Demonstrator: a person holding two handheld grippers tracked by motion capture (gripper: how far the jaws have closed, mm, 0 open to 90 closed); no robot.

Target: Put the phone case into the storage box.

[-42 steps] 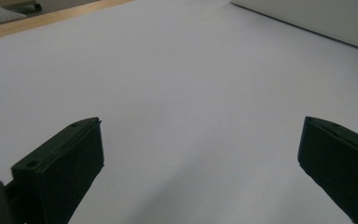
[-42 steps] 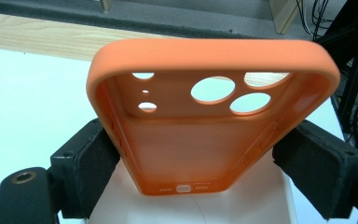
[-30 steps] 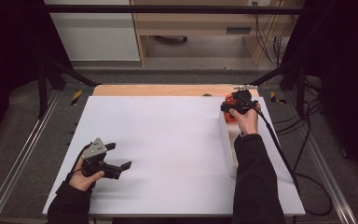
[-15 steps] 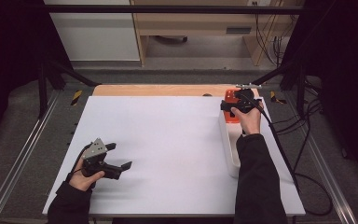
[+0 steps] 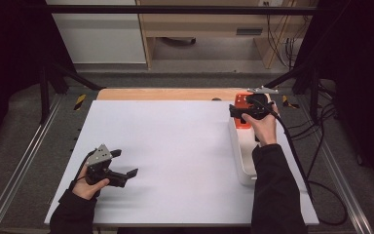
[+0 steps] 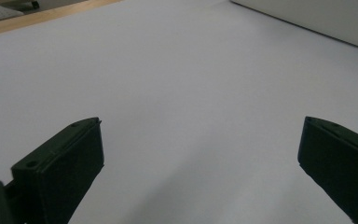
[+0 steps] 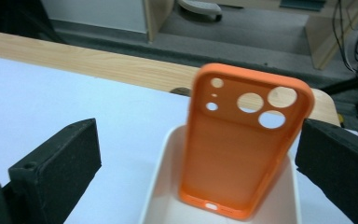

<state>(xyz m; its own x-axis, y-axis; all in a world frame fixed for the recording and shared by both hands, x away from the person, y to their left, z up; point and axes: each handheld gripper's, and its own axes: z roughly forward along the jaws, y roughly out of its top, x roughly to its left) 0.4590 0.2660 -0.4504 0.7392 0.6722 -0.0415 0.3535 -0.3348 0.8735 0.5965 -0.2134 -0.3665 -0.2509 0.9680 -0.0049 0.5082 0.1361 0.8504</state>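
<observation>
Orange silicone phone case with round camera cut-outs, standing on end inside the far end of the long white plastic bin, top edge leaning against the bin's far wall, back facing the right gripper view. Right gripper held just above and behind the case, jaws having just been opening and now wide apart, flanking the case without pressing on it. Left gripper resting low over the bare white tabletop well apart from the bin, jaws likewise spread with nothing between them. Likely very light, soft and flexible, prone to bowing if squeezed across the open middle; slightly tacky rather than slippery, not fragile. Best taken by the two long side edges near the upper half, where the raised rim gives some stiffness, or pinched through the thickness at the top edge beside the camera holes. Risk of tipping forward in the bin if nudged. No brand, label or legible writing visible on case, bin or grippers.
</observation>
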